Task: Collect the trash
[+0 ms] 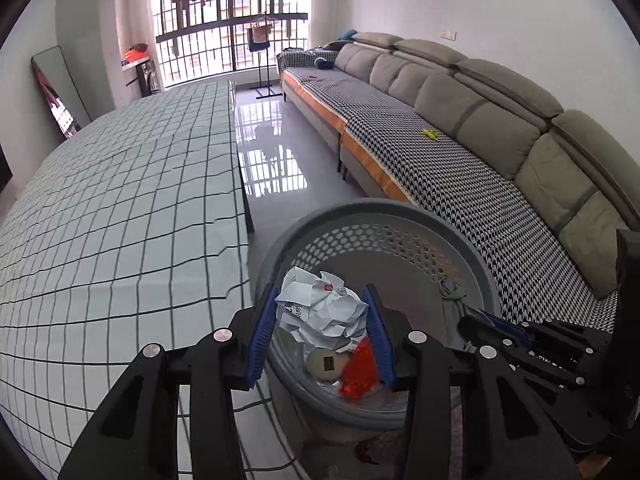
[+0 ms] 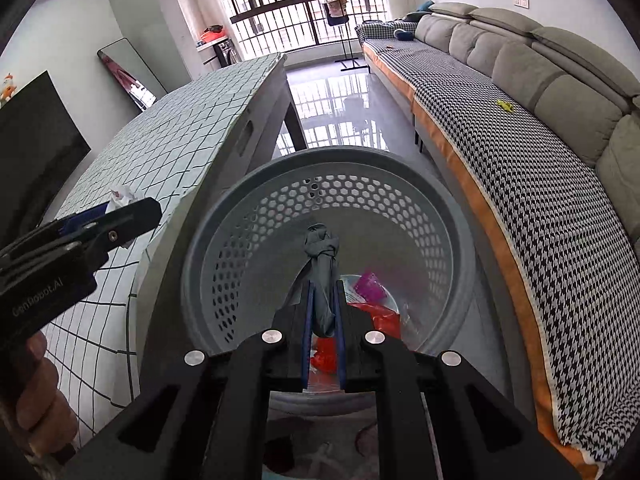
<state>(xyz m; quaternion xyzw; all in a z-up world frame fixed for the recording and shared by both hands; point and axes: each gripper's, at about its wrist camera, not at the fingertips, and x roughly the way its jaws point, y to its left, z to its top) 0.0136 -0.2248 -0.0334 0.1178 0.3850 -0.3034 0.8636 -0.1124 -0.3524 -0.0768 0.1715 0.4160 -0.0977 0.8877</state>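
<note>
My left gripper (image 1: 322, 312) is shut on a crumpled white paper ball (image 1: 320, 308) and holds it above the open grey perforated basket (image 1: 400, 216). Red wrapper scraps (image 1: 360, 368) and a round pale item (image 1: 326, 364) lie in the basket bottom. My right gripper (image 2: 323, 312) is shut on a knotted grey-green plastic bag (image 2: 322, 252) and holds it over the same basket (image 2: 256, 208), above red (image 2: 384, 316) and pink (image 2: 372, 284) trash. The left gripper (image 2: 104, 216) with the white paper shows at the left of the right wrist view.
A table with a green checked cloth (image 1: 120, 200) stands left of the basket. A long grey sofa with a houndstooth cover (image 1: 460, 160) runs along the right, with a small yellow item (image 1: 430, 134) on it. Glossy tiled floor (image 1: 272, 152) lies between them.
</note>
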